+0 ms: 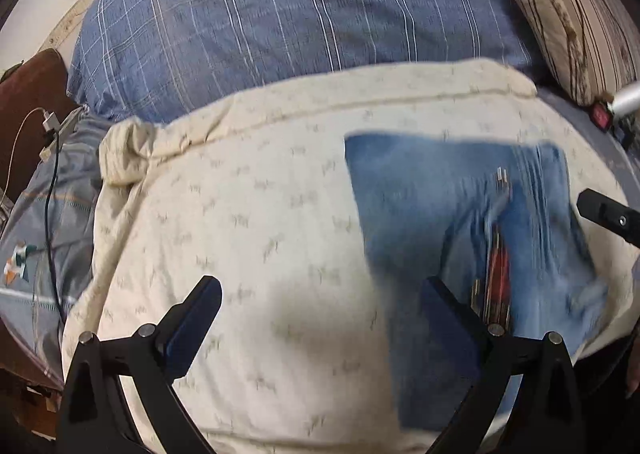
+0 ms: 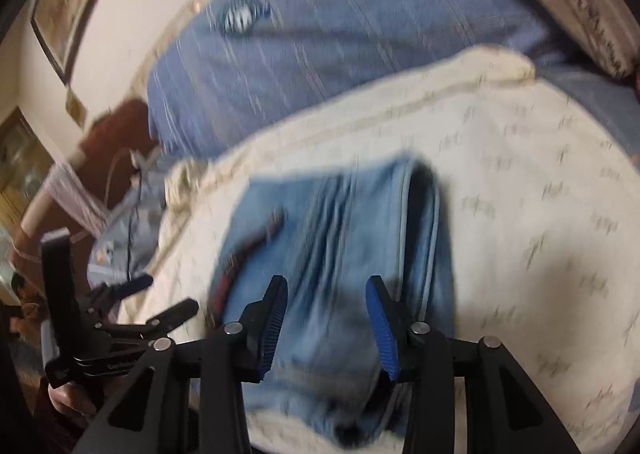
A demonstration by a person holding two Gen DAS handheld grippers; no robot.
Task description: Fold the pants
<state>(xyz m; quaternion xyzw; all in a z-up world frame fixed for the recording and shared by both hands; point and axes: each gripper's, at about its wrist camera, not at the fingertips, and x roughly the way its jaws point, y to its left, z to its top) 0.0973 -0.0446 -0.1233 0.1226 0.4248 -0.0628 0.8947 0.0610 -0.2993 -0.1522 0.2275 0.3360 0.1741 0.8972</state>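
Left wrist view: left gripper [image 1: 322, 296] has its fingers spread wide, nothing between them; its right finger overlaps the near-left part of the pants [image 1: 464, 214]. The pants, light blue denim, lie as a compact folded rectangle on the cream blanket [image 1: 248, 214] of the bed, right of centre. A red strip, perhaps a belt or trim, shows on the denim; blur prevents naming it. Blue striped pillow [image 1: 288, 14] sits behind.

Right wrist view: right gripper [image 2: 326, 318] hovers over the near end of the pants [image 2: 340, 234], fingers released and parted, holding nothing. Stacked layered edges show at the right side.

Judgement: folding looks nearly complete; the next move probably calls for one last fold or smoothing, needing a grip on a free edge.

Hard to make out: heavy motion blur; the pants' near edge is hidden behind the fingers.
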